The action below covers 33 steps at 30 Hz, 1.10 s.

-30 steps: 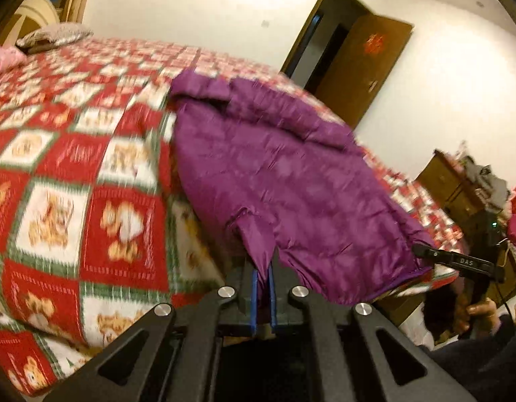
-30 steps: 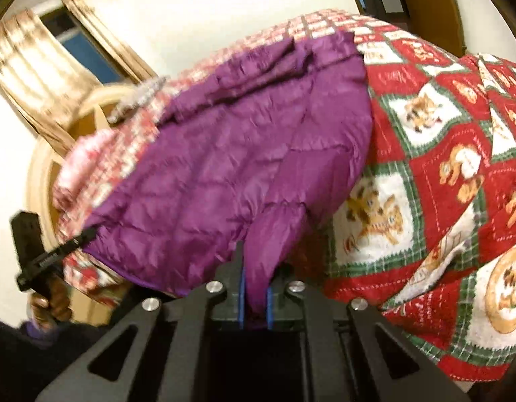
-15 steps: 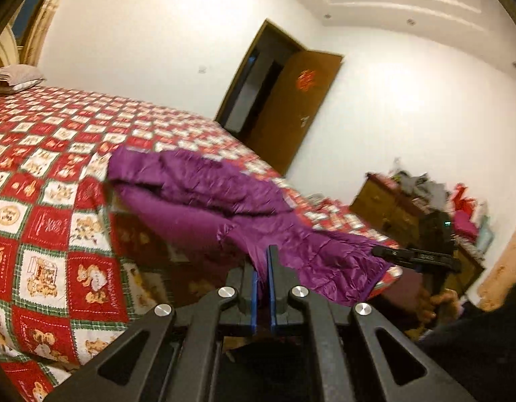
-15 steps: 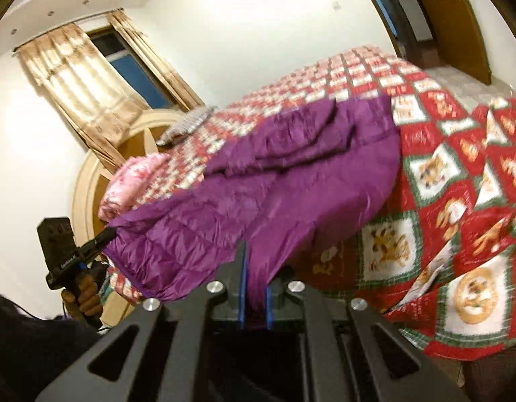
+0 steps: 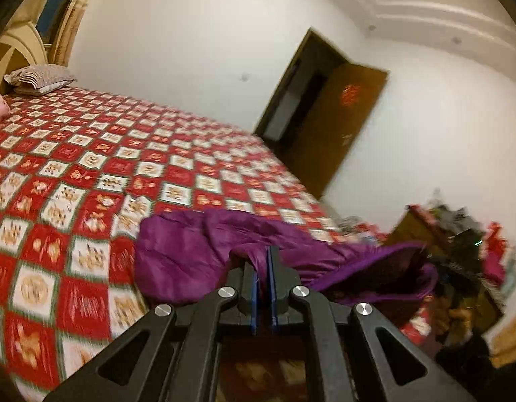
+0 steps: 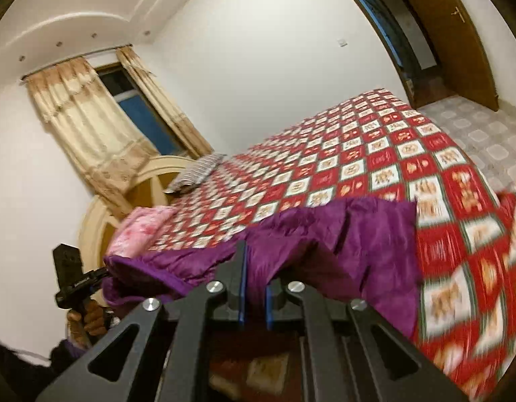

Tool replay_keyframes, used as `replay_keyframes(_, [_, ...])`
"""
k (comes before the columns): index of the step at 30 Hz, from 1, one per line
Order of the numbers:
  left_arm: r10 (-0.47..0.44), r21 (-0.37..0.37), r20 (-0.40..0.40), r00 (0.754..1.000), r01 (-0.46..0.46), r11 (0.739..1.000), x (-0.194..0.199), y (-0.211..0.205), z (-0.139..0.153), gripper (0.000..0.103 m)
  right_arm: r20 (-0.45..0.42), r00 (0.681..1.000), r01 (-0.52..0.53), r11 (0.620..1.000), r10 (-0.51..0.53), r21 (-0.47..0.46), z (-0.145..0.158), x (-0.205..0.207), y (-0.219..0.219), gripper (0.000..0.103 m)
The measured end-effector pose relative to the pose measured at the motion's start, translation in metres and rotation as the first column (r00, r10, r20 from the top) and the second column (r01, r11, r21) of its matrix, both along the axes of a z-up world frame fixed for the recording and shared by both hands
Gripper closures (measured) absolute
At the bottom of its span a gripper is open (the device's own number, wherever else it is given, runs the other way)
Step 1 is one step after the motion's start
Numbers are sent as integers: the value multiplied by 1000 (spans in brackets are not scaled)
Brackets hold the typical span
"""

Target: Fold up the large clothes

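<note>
The purple jacket [image 5: 197, 254] is being held up at the near edge of the bed [image 5: 90, 174], most of whose red checked cover beyond the jacket is lying bare. A fold of the jacket is being pinched by the left gripper [image 5: 264, 261], its fingers closed together on the cloth. Another part of the jacket [image 6: 358, 244] is being clamped by the right gripper [image 6: 256, 278]. Only in the right wrist view are the curtained window [image 6: 123, 114] beyond the bed and the left gripper [image 6: 73, 281] being shown; only in the left wrist view is a cluttered dresser [image 5: 459, 234] beside the bed seen.
</note>
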<state>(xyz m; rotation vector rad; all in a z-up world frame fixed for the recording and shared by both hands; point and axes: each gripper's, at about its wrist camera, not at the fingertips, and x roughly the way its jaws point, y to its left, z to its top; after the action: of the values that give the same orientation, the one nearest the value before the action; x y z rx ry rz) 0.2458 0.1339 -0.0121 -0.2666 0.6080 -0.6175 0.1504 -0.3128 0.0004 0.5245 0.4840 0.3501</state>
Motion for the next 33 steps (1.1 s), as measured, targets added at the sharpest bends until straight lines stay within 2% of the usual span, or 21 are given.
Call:
replay_keyframes(3, [59,113,-20,998,-56,992,50,-27,-14,98,-50,998,38,998,-41,-56,-9,51,-2,92])
replay_keyframes(8, [155,194,-113,981,-132,972,126,-50,-58,98,-170,974,126,982,-150,-141,-55,138,-11,92])
replay_keyframes(12, [210,269,-176,962,-158,950,167,-60,-98,98,-239,949,159,966,-207,-205,-98,179,-14,92])
replay_keyframes(17, [251,318,-210,945,-177,931,192,-71,-137,95,-253,935,173,944,-247,-282,-135,202,-10,90])
replay_keyframes(20, [257,329,-216,942,-178,927,199,-76,-156,95,-267,931,172,943,-250,-284,-152,213,-9,88])
replay_keyframes(24, [261,293,-218,940,-192,937,204,-78,-168,95,-268,931,177,947,-250,-269,-160,219,-13,87])
replay_keyframes(26, [259,280,-219,941,-194,940,206,-80,-170,95,-281,930,172,955,-238,-241,-163,220,-17,86])
replay_keyframes(28, [245,232,-246,938,-188,954,207,-73,-170,95,-293,931,167,968,-218,-189,-165,219,-23,84])
replay_keyframes(29, [224,185,-275,935,-177,967,208,-67,-169,95,-298,933,164,975,-202,-149,-166,218,-28,81])
replay_keyframes(30, [195,118,-309,931,-166,979,209,-58,-167,95,-303,937,153,984,-174,-92,-166,216,-33,72])
replay_keyframes(31, [174,59,-338,925,-163,985,209,-48,-162,94,-305,943,135,991,-132,-10,-166,214,-41,66])
replay_keyframes(33, [160,-3,-336,928,-170,985,202,-30,-142,94,-277,958,117,984,-77,133,-157,204,-54,26])
